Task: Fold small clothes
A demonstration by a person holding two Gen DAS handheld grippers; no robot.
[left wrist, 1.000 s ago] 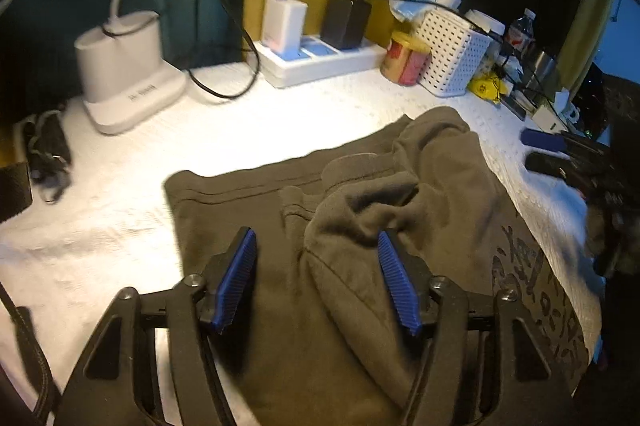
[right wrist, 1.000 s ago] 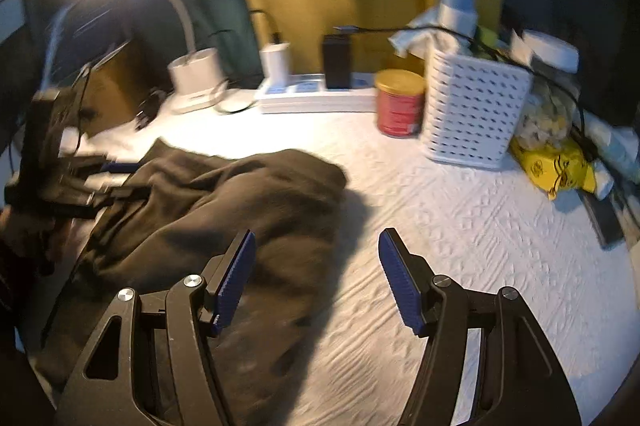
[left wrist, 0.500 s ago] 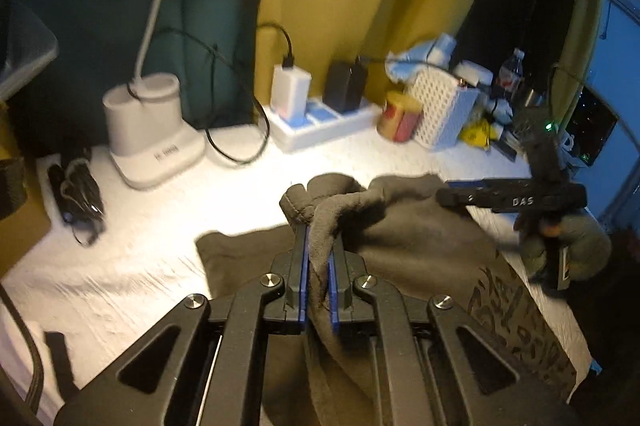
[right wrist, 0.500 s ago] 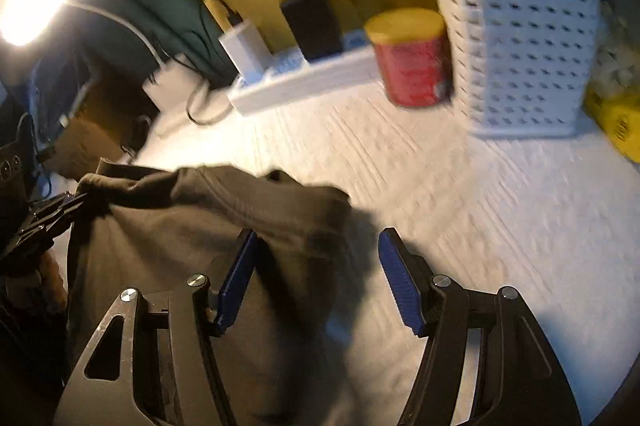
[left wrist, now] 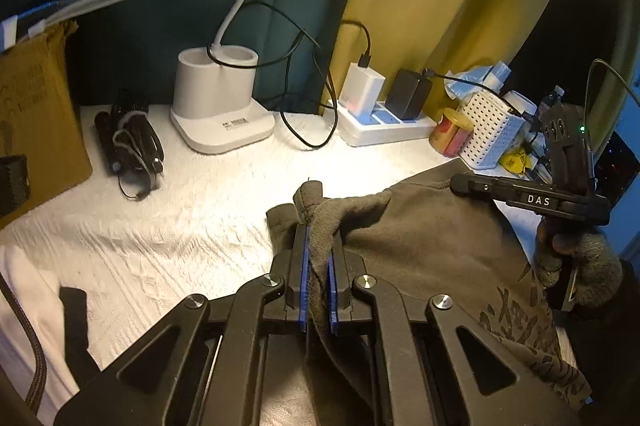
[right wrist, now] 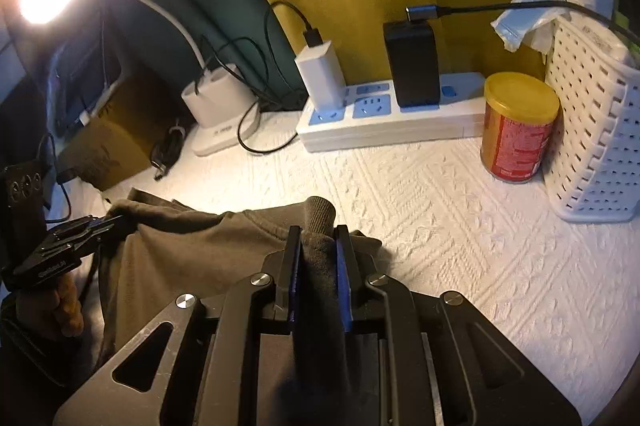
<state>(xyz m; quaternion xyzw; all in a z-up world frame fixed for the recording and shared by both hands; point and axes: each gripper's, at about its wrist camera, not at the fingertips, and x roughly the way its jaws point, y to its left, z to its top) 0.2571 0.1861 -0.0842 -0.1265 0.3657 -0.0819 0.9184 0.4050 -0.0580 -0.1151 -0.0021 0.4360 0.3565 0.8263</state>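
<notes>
I read "DAS" on my right gripper [left wrist: 538, 200]; garment [left wrist: 516, 318] print and lamp base [left wrist: 234, 124] label illegible (too blurry).

The garment's [left wrist: 440, 246] near end is hidden beneath the gripper [left wrist: 317, 246].

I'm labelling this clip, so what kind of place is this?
Probably a home desk or bedside corner: a lit desk lamp, a power strip with chargers plugged in, and a white basket of odds and ends beside the dark garment.
</notes>
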